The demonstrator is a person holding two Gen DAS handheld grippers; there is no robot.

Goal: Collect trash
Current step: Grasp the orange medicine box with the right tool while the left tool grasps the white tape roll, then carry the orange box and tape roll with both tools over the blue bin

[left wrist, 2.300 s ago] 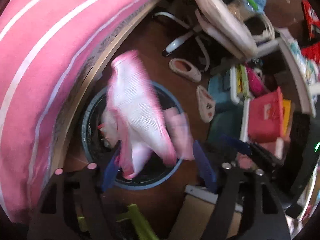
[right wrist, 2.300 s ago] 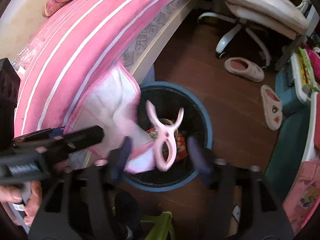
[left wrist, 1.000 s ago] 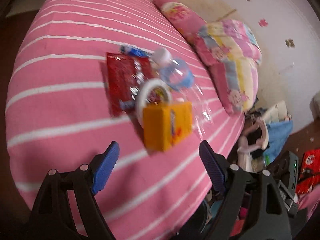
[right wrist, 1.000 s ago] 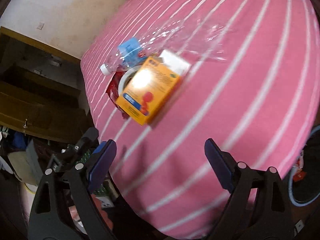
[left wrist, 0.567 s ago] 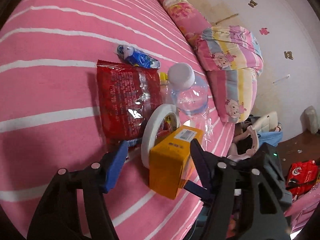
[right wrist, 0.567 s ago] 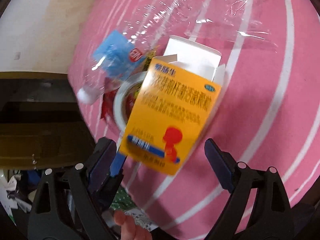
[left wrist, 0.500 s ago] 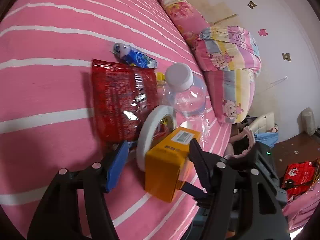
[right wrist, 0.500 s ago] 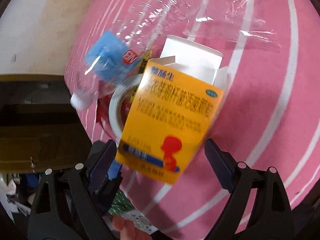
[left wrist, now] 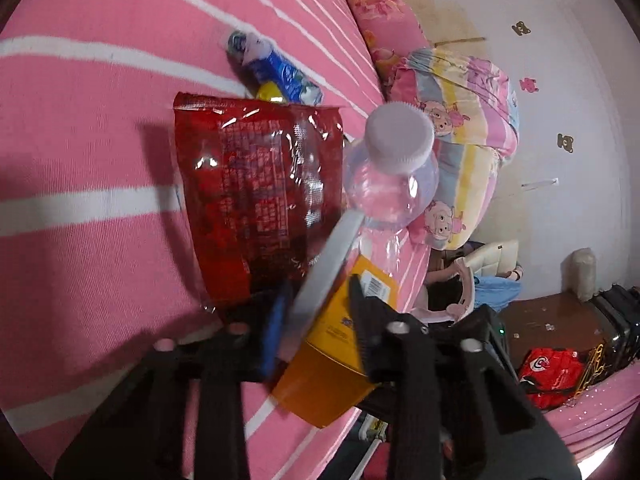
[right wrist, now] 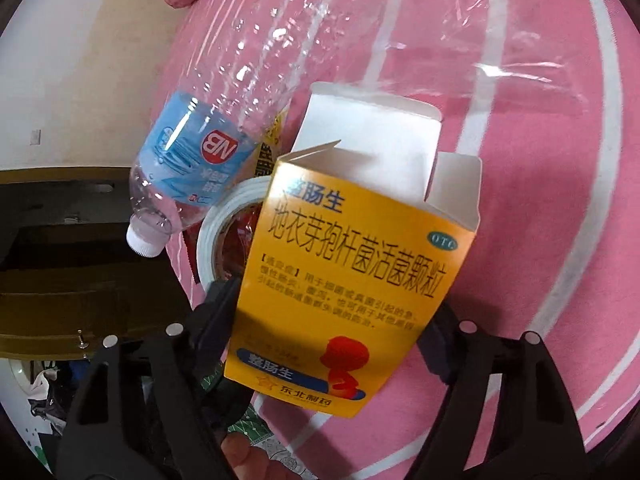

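Left gripper [left wrist: 316,312] pinches the tape roll [left wrist: 326,268] edge-on; right gripper [right wrist: 332,344] clamps the orange box [right wrist: 352,300], its long side pointing ahead; bottle [right wrist: 224,120] beyond.

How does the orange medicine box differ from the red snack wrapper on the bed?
The orange medicine box is stiff card with its white top flaps open; the red snack wrapper is thin, shiny, crinkled film. The box sits between the right hand-held gripper fingers; no gripper holds the wrapper, which lies flat. Both are on the pink striped bedcover.
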